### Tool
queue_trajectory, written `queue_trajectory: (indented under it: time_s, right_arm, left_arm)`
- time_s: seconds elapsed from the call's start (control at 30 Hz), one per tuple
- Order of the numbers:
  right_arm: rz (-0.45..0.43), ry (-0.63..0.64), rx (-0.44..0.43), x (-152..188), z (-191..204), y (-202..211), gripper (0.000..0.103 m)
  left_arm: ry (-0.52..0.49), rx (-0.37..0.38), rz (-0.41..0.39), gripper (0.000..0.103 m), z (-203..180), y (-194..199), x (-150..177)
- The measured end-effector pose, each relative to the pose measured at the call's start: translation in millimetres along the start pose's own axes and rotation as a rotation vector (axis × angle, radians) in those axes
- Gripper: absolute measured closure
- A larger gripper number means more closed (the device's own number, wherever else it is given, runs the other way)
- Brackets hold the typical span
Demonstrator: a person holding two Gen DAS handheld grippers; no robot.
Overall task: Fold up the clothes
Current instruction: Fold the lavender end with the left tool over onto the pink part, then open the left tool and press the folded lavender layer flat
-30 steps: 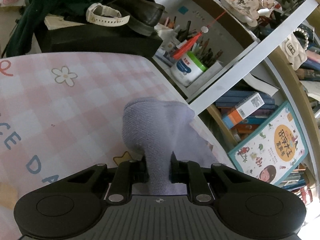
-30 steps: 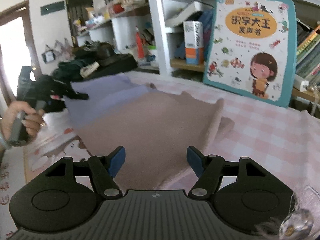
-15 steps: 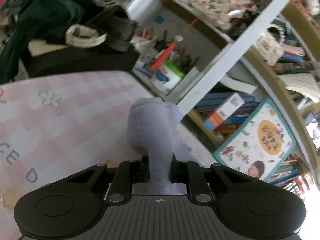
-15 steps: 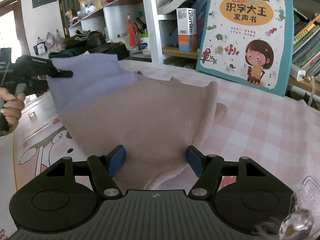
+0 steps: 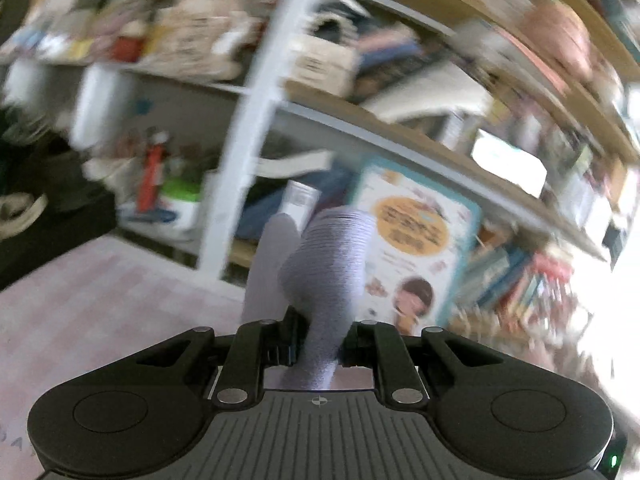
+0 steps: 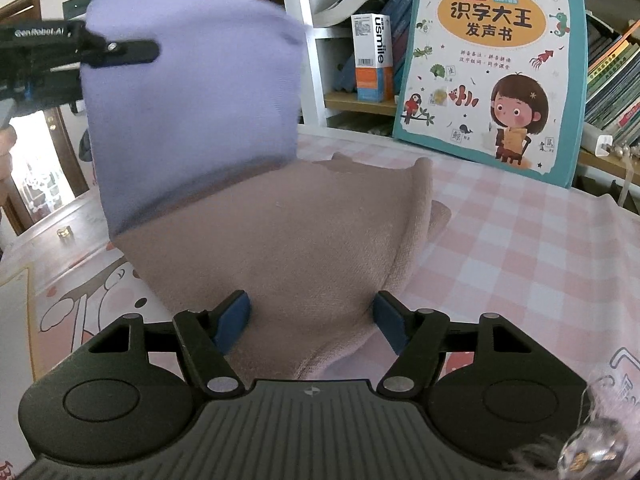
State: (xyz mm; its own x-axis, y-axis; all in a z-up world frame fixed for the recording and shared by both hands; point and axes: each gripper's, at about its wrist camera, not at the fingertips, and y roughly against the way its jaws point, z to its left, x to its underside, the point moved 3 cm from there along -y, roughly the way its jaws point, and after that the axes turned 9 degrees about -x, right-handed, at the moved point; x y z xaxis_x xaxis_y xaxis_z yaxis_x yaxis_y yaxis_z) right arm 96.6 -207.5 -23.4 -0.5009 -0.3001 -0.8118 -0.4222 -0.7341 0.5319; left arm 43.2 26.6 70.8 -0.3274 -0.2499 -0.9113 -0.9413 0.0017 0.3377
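Left gripper point(image 5: 318, 338) clenched on the lilac end of the garment point(image 5: 326, 280), a bunched knit fold standing up between the two black fingers point(image 5: 290, 336). Behind it, toward 12 o'clock, a badly blurred bookshelf point(image 5: 256, 120) and, toward 1 o'clock, the picture book point(image 5: 416, 240) with a cartoon child on its cover. Pink checked tablecloth point(image 5: 100, 292) spread out at 9 o'clock of the gripper.

From the right wrist view: same left gripper point(image 6: 154, 52) at 10 o'clock, lettered along its side, pinching the lilac part of the garment point(image 6: 192, 112) up off the table so it hangs as a raised flap. A bit of a hand point(image 6: 6, 138) just visible at the left edge, below that gripper. Dusty-pink part of the garment point(image 6: 288, 248) draped downward from the flap to the tablecloth point(image 6: 520, 260), right edge doubled over toward 2 o'clock. Right gripper point(image 6: 312, 316) released, blue-padded fingers point(image 6: 232, 316) spread wide on either side of the near hem, low over the cloth; contact with the fabric impossible to tell. Picture book point(image 6: 492, 64) propped upright at 1 o'clock against the shelf, rows of books at 3 o'clock, a white-and-orange box point(image 6: 374, 58) at 12 o'clock on a shelf board. Cartoon line drawing on the table cover at 8 o'clock.
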Motion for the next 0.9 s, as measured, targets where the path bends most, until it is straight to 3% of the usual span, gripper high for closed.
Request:
queue_trajectory:
  time_s: [0.1, 0.2, 0.27, 0.3, 0.33, 0.47, 0.6, 0.7, 0.8, 0.9]
  right_arm:
    - [0.001, 0.002, -0.002, 0, 1, 1, 0.036]
    - [0.002, 0.0, -0.006, 0, 0, 1, 0.036]
    - [0.003, -0.001, -0.011, 0, -1, 1, 0.036]
    - [0.003, -0.001, -0.014, 0, -1, 1, 0.036]
    - [0.003, -0.001, -0.016, 0, -2, 1, 0.036]
    - [0.004, -0.009, -0.024, 0, -4, 2, 0.036]
    - [0.005, -0.016, -0.032, 0, -5, 3, 0.035]
    - [0.006, -0.023, -0.033, 1, -5, 3, 0.034]
    - [0.006, -0.027, -0.034, 1, -6, 4, 0.033]
    - [0.008, -0.037, -0.036, 1, -7, 4, 0.032]
  left_arm:
    - [-0.103, 0.047, 0.066, 0.083, -41, -10, 18]
    - [-0.222, 0.092, 0.16, 0.073, -73, -21, 45]
    - [-0.277, 0.114, 0.218, 0.05, -85, -26, 62]
    - [-0.29, 0.132, 0.246, 0.033, -88, -28, 68]
    - [-0.291, 0.149, 0.268, 0.029, -89, -30, 71]
    - [-0.278, 0.181, 0.284, 0.026, -89, -26, 72]
    - [-0.212, 0.263, 0.287, 0.024, -81, -13, 56]
    - [-0.203, 0.305, 0.246, 0.024, -74, -1, 40]
    - [-0.22, 0.271, 0.164, 0.024, -59, 11, 24]
    - [-0.256, 0.158, 0.078, 0.024, -40, 16, 17]
